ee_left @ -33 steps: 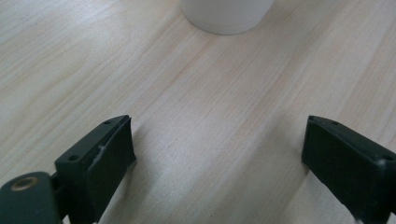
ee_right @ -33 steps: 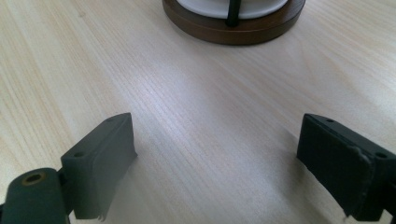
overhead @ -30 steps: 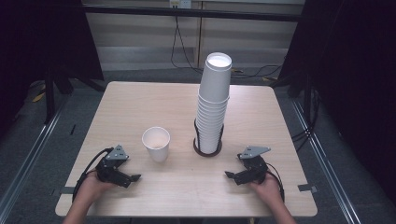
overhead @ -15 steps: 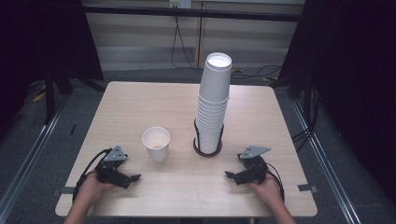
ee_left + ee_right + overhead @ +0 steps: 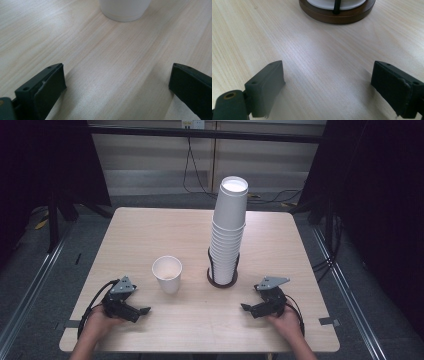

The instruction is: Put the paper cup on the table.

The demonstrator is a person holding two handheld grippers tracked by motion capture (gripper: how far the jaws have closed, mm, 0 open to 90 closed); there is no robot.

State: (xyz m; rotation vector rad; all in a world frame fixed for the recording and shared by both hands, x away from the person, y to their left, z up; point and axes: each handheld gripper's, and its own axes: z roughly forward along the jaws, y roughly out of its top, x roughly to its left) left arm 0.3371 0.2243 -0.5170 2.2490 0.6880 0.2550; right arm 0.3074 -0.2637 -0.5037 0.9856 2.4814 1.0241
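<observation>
left claw (image 5: 142, 310): jaws just spread wide, nothing between | right claw (image 5: 246, 307): released, empty | single white paper cup (image 5: 167, 274): upright on pale wooden counter (image 5: 150, 230), beside tall white cup stack (image 5: 228, 227) | step judged: pre-grasp | next: left claw is advanced around cup

Hand-held gripper (image 5: 328, 86): the right one, low over the bench, its two black jaws standing wide apart with nothing between them.
Bench (image 5: 317, 60): pale wood grain, running bare from the jaws forward.
Holder base (image 5: 337, 15): dark brown round wooden ring, ahead of the jaws, well clear of them.
Post (image 5: 336, 6): thin black upright on that base.
Cups (image 5: 324, 3): white bottom edge inside the ring.
</observation>
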